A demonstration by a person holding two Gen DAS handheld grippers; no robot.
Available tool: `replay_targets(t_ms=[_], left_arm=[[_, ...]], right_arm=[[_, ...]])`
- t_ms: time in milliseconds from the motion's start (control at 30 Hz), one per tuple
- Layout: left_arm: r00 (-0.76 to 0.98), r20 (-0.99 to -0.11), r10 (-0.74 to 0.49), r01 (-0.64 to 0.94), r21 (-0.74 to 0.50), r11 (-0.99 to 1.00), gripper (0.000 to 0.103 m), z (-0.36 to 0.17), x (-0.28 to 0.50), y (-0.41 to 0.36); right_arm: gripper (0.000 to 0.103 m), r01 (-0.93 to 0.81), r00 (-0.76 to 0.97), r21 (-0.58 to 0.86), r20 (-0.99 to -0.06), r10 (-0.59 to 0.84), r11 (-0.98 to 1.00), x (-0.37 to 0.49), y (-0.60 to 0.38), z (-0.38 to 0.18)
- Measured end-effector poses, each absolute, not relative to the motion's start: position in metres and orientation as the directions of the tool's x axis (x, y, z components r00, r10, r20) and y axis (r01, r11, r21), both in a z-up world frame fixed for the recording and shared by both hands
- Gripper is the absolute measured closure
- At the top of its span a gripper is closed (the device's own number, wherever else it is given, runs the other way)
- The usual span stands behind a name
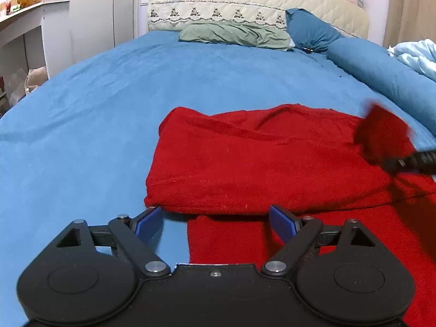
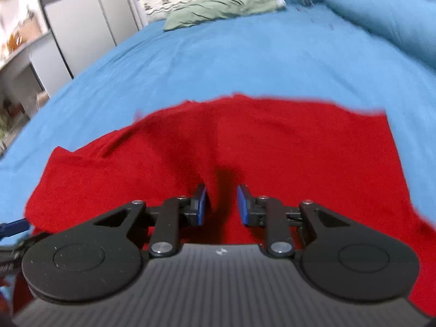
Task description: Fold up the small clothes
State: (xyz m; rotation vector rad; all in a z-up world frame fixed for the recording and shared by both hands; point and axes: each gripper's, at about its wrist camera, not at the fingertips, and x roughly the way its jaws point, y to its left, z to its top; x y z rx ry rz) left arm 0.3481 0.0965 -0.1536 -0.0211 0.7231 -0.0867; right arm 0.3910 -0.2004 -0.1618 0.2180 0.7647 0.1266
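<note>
A red fleece garment (image 1: pixel 261 163) lies on the blue bed sheet (image 1: pixel 109 109), partly folded, with a folded layer over a lower part that runs toward me. My left gripper (image 1: pixel 215 224) is open and empty, low at the garment's near edge. In the left wrist view my right gripper's black body enters at the right edge with a tuft of red cloth (image 1: pixel 381 133) at its tip. In the right wrist view, which is blurred, my right gripper (image 2: pixel 220 204) has its jaws a little apart with a ridge of the red garment (image 2: pixel 272 150) between them.
A green pillow (image 1: pixel 234 34), a blue pillow (image 1: pixel 310 30) and a blue bolster (image 1: pixel 381 73) lie at the head and right side of the bed. A quilted headboard (image 1: pixel 245 0) carries plush toys. A white shelf (image 1: pixel 24 27) and wardrobe stand left.
</note>
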Motion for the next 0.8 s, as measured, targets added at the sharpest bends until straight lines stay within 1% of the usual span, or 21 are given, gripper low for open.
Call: replay_targets(t_ms=[100,133,200,300,367,400,433,500,533,633,733,767,800], left_arm=[[0.742,-0.667,-0.065,0.059,-0.032,0.998,0.015,-0.155,0.348,0.096],[0.745,-0.665,-0.061,0.054,-0.031,0.998,0.015,-0.154,0.347,0.096],[0.749,-0.66,-0.059,0.048,-0.036,0.998,0.015,-0.153,0.347,0.098],[0.752,-0.658,-0.047,0.026,-0.042,0.999,0.015,-0.155,0.348,0.103],[0.745,-0.666,-0.042,0.016,-0.045,0.999,0.015,-0.156,0.349,0.105],[0.745,-0.666,-0.039,0.015,-0.043,0.999,0.015,-0.157,0.348,0.106],[0.746,-0.665,-0.036,0.015,-0.038,0.999,0.015,-0.157,0.348,0.106],[0.75,-0.661,-0.028,0.014,-0.026,1.0,0.015,-0.157,0.347,0.105],[0.751,-0.66,-0.027,0.015,-0.025,1.0,0.015,-0.157,0.346,0.106],[0.747,-0.663,-0.039,0.013,-0.044,0.999,0.015,-0.16,0.347,0.11],[0.756,-0.653,-0.046,0.008,-0.061,0.998,0.019,-0.16,0.347,0.112],[0.758,-0.65,-0.05,0.009,-0.066,0.998,0.024,-0.16,0.348,0.113],[0.76,-0.648,-0.052,0.011,-0.068,0.998,0.033,-0.16,0.349,0.113]], right_arm=[[0.055,-0.044,0.717,0.278,-0.66,0.225,0.959,0.379,-0.216,-0.174],[0.048,-0.05,0.723,0.297,-0.648,0.239,0.954,0.378,-0.219,-0.174],[0.039,-0.056,0.733,0.326,-0.628,0.261,0.944,0.381,-0.218,-0.173],[0.038,-0.012,0.757,0.304,-0.619,0.208,0.952,0.387,-0.22,-0.171],[0.04,0.04,0.753,0.307,-0.634,0.173,0.951,0.396,-0.221,-0.175],[0.046,0.055,0.747,0.318,-0.642,0.172,0.947,0.399,-0.223,-0.177],[0.061,0.06,0.747,0.32,-0.643,0.17,0.945,0.402,-0.224,-0.178],[0.083,0.064,0.743,0.28,-0.654,0.141,0.958,0.406,-0.224,-0.175],[0.083,0.068,0.743,0.259,-0.658,0.124,0.964,0.407,-0.224,-0.171],[0.083,0.028,0.795,0.236,-0.594,0.122,0.971,0.407,-0.229,-0.142],[0.083,0.004,0.839,0.159,-0.538,0.083,0.987,0.406,-0.24,-0.107],[0.083,0.013,0.845,0.144,-0.531,0.066,0.989,0.406,-0.247,-0.1],[0.083,0.014,0.845,0.131,-0.531,0.058,0.991,0.406,-0.255,-0.096]])
